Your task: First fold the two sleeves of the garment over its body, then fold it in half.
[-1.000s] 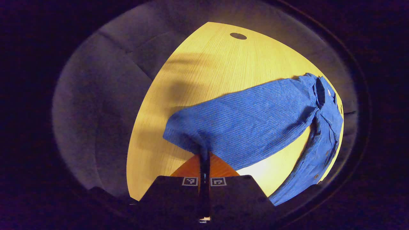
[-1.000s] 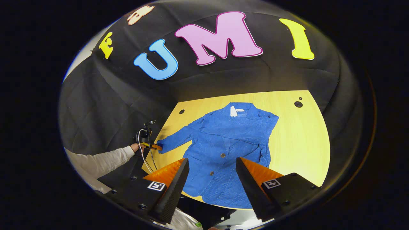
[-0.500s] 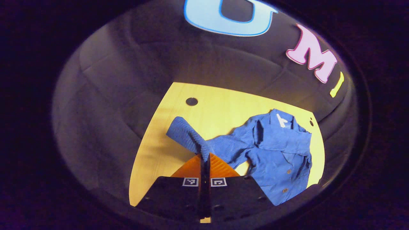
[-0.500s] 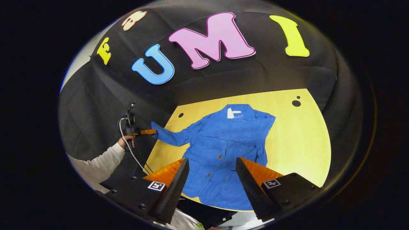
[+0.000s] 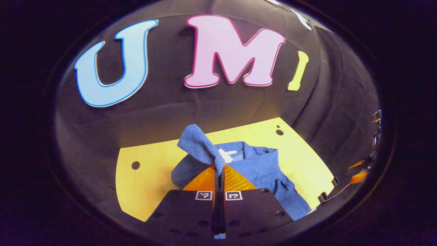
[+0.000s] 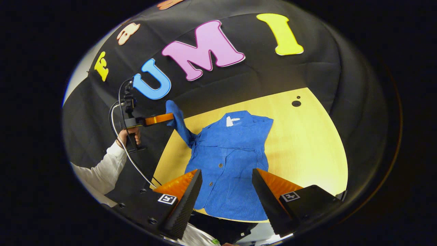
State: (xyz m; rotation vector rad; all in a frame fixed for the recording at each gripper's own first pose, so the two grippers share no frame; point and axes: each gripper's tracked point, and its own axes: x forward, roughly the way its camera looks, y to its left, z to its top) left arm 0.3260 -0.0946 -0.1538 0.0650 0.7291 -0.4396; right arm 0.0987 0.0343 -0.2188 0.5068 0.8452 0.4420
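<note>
Left gripper (image 5: 218, 169): fingers pressed together on the cuff of the sleeve (image 5: 198, 145), low centre of the left gripper view. The cuff flops over the fingertips, so the hold is at the very end of the sleeve. My reading: pinching at the end lets the whole sleeve swing as one flap.

In the right gripper view the same gripper (image 6: 158, 119) sits at mid-left, held in a hand (image 6: 129, 135) with a pale sleeve behind it, a cable looping down. The blue sleeve (image 6: 179, 124) runs from its fingers steeply down to the shoulder, lifted clear of the bench (image 6: 307, 143). Lifted high like this, the cloth can likely pass over the body without dragging it.

Right gripper (image 6: 225, 191): fingers spread apart at the bottom of its own view, nothing between them, hovering above the lower hem. Judged to be waiting its turn; it is not pinning the cloth.

The garment (image 6: 232, 160), a blue buttoned jacket, lies flat in the middle of the bench, collar toward the booth wall at the upper part of the frame, hem toward the bottom edge. The other sleeve appears to lie along the body's right edge; I cannot tell whether it is folded over.

Step in hand, as I judge it: first sleeve fold, midway, sleeve not yet laid down.

Risk: the light body may shift at the shoulder.
</note>
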